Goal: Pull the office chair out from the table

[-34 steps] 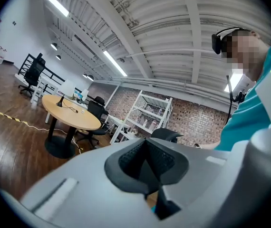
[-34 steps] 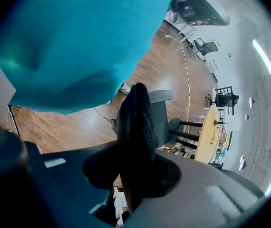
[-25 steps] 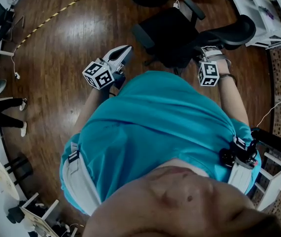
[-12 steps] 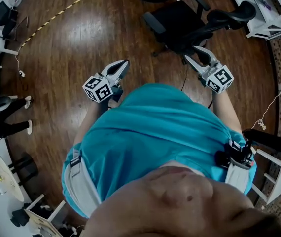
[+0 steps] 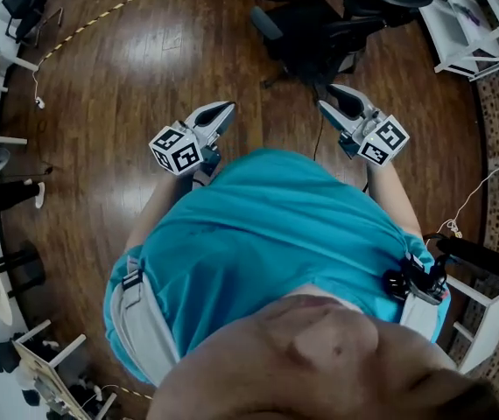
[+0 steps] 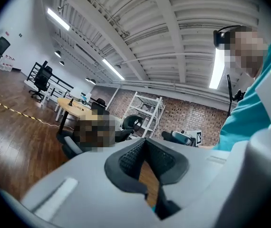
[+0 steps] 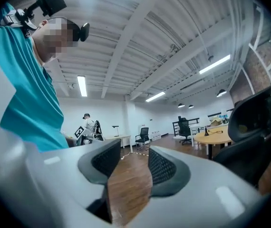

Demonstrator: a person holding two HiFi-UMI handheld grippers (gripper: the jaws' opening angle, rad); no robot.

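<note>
Your left claw (image 5: 223, 110) hangs in front of your teal shirt (image 5: 276, 226), above the wooden floor (image 5: 127, 77). In the left gripper view its pads stand a little apart, with only floorboards showing through the narrow gap and nothing between them. The black office chair (image 5: 315, 33) stands on the floor ahead of you, near the top of the head view. It is clear of both claws. Your right claw (image 5: 329, 96) sits just below the chair. Its pads are closing, with only bare floor in the wide gap between them. In the right gripper view the chair's backrest rises at the right, and the round wooden surface (image 7: 215, 137) stands beyond it. A white shelf rack (image 5: 464, 33) stands to the right of the chair.
</note>
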